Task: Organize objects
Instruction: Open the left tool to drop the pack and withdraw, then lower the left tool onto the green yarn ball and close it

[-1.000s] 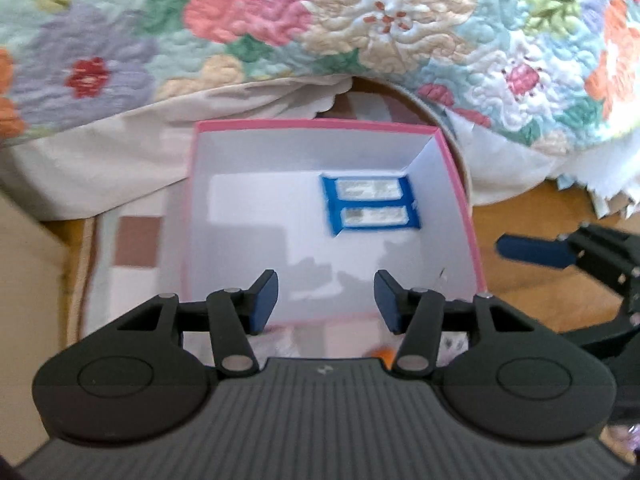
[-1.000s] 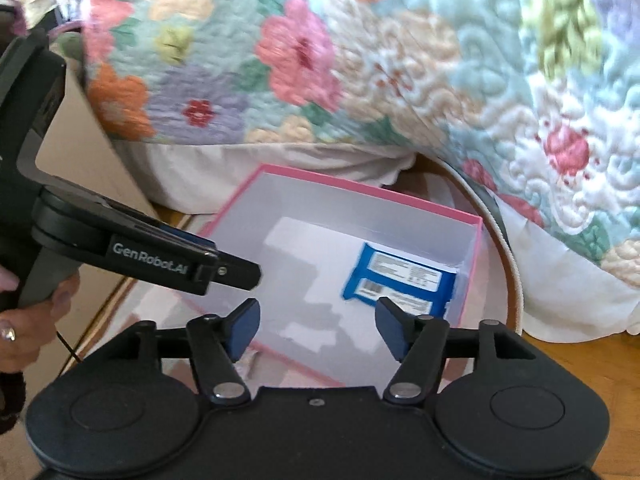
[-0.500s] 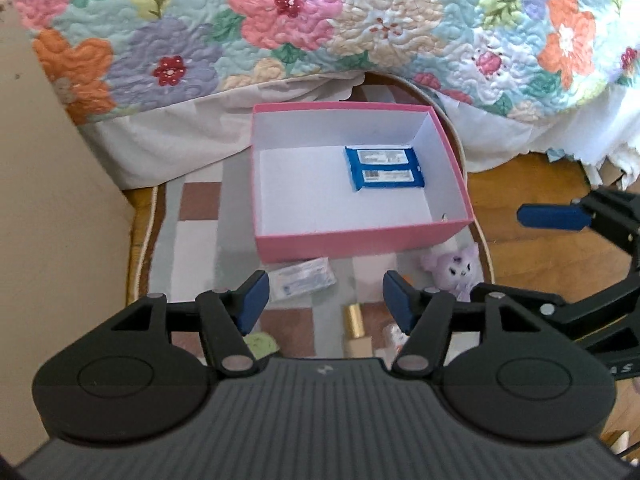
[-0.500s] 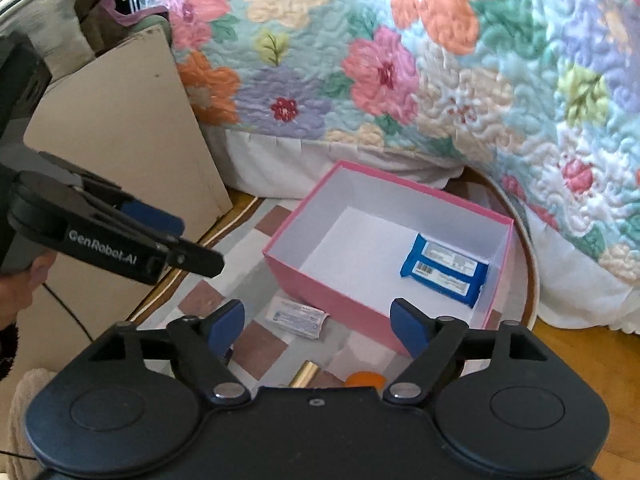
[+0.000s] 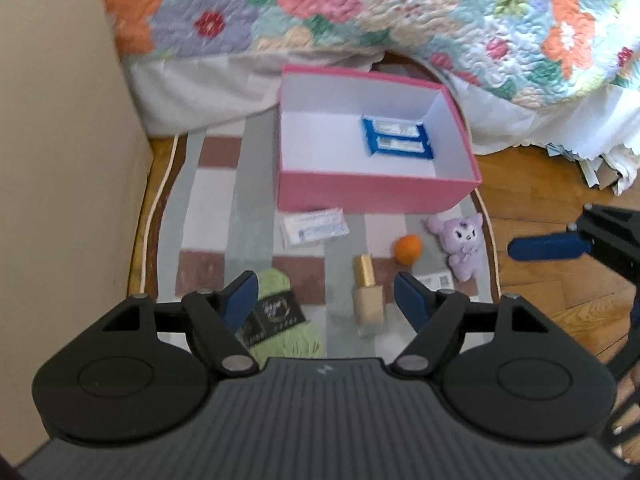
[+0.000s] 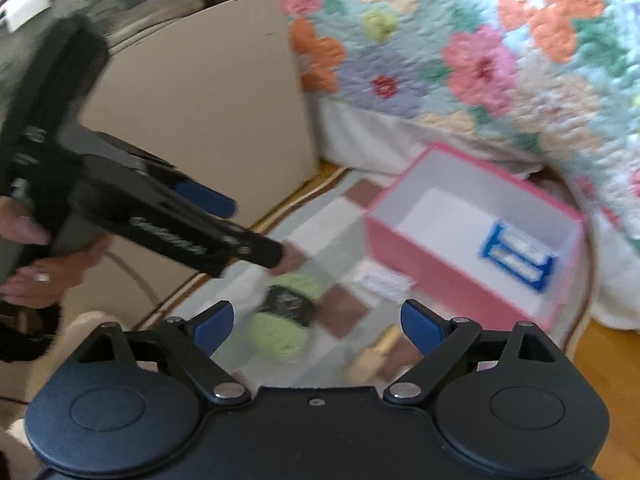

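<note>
We count one pink box (image 5: 376, 196) holding one blue packet (image 5: 397, 141); near it on the rug (image 5: 208, 200) lie one white packet (image 5: 314, 227), yarn ball (image 5: 286, 322), bottle (image 5: 367, 294), orange ball (image 5: 407, 249), plush toy (image 5: 460, 246). Left gripper (image 5: 325, 295) and right gripper (image 6: 318, 324): fingers apart, empty, both pulled back since earlier, so we see more items.

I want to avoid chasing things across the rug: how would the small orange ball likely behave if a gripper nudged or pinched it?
The orange ball looks round and smooth, so a nudge would probably send it rolling, perhaps toward the purple plush toy beside it. Pinched off-centre, it might squirt out from between the fingers. The rug may slow it somewhat.
</note>
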A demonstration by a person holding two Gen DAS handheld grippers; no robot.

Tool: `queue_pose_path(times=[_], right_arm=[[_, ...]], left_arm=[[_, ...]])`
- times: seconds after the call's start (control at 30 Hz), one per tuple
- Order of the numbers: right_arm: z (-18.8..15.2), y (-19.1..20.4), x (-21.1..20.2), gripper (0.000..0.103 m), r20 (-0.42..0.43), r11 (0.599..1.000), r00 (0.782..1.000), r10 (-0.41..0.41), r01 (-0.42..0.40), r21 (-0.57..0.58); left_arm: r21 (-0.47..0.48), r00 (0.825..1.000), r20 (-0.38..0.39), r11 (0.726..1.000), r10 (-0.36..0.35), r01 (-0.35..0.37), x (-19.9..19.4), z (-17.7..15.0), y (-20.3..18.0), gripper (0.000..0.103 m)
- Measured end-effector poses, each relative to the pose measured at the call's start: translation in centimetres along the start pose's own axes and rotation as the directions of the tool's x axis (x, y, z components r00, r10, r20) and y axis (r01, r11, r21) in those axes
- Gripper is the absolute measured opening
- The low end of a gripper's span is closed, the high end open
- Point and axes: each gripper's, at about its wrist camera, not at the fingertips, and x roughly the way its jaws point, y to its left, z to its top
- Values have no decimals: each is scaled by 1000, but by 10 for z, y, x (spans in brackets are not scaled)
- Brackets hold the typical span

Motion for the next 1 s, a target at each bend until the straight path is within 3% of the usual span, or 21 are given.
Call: queue_pose_path(times=[0.1,0.43,0.77,1.0], right_arm=[[-7,7,10,95,-21,998,998,56,-56,-5],[-21,13,56,97,-40,991,990,136,-136,5],[-41,35,120,97,-102,986,987,128,-138,-92],[-55,34,161,97,-129,987,987,97,-112,-115]], left_arm=[[-41,1000,-15,999,-10,10,12,-11,14,79],[-166,998,-42,985,-42,35,60,-37,49,89],[-233,998,-61,972,-8,-7,101,-65,78,91],[-313,993,-80,948,-85,56,129,-82,93,90]])
